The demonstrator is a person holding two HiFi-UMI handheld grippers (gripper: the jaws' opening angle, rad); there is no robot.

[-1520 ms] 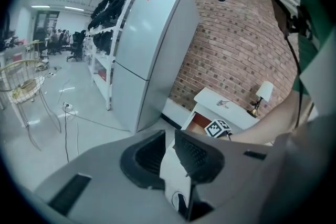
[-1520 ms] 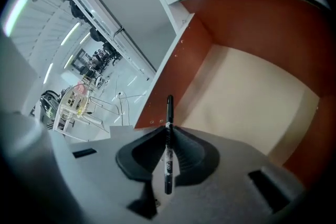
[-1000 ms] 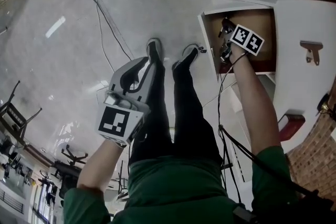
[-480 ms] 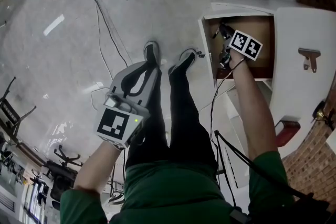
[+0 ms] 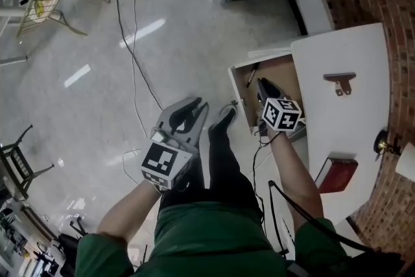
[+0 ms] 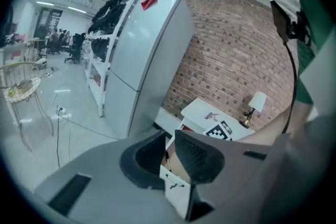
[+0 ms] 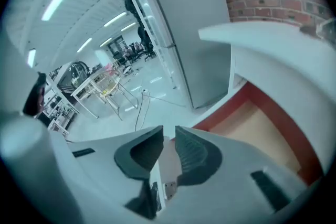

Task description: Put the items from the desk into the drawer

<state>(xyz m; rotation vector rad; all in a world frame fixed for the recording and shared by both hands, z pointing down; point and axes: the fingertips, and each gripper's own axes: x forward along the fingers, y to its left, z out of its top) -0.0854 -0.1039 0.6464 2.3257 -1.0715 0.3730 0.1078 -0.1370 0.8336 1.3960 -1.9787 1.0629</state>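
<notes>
Above the person's black trousers, the left gripper hangs with its fingers a little apart and empty. Beyond it the right gripper is held over the open drawer. Its fingers have just been closing to a narrow gap with nothing between them. Farther out on the white counter, a red item and a metal clip lie well apart, both outside the drawer

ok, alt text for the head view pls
Seen from above, a person in a green top holds the right gripper, whose empty jaws have just been closing, over the open drawer of a white desk; the left gripper hangs over the grey floor. A red box lies on the desk.
</notes>
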